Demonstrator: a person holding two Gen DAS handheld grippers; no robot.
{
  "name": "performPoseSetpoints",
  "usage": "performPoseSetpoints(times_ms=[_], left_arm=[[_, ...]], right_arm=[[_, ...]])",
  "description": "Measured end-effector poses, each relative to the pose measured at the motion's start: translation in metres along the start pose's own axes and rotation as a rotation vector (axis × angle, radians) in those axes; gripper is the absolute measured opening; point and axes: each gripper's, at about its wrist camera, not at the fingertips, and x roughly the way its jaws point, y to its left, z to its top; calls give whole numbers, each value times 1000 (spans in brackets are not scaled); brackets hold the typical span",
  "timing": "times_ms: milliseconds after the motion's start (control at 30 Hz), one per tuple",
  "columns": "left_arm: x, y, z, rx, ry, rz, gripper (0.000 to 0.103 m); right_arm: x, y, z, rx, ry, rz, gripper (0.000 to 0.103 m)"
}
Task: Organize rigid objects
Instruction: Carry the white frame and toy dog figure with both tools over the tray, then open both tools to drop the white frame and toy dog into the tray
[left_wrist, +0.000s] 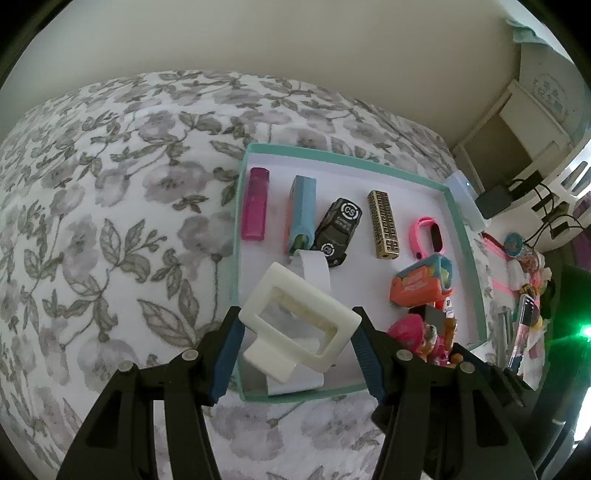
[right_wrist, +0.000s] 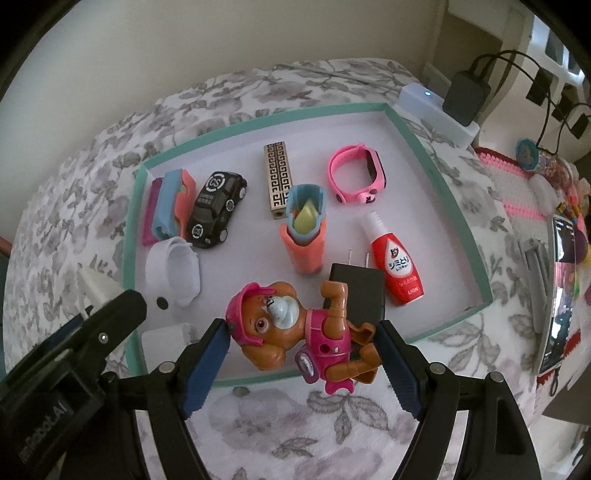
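Left wrist: tool (left_wrist: 299, 341) grips frame (left_wrist: 295, 328) — mid-open.

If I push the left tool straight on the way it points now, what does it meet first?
Likely the white band lying on the tray floor. The left tool already grips a white frame hanging above it, so that frame would touch first. Depth is unclear.

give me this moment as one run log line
left gripper: shut on white frame piece | right gripper: shut on toy dog | both over near edge of teal tray
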Motion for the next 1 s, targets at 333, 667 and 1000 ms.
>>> performPoseSetpoints(times_ms=[333,667,1000], left_arm=[[11,-11,0,48,12,-52,60],[15,-14,0,66,13,-59,61],[11,-9,1,53,12,-10,69]], right_arm=[[5,0,1,-13,-15,-23,82],[7,0,-1,-12,-23,-22,82],[9,1,0,-24,-25,-19,83]])
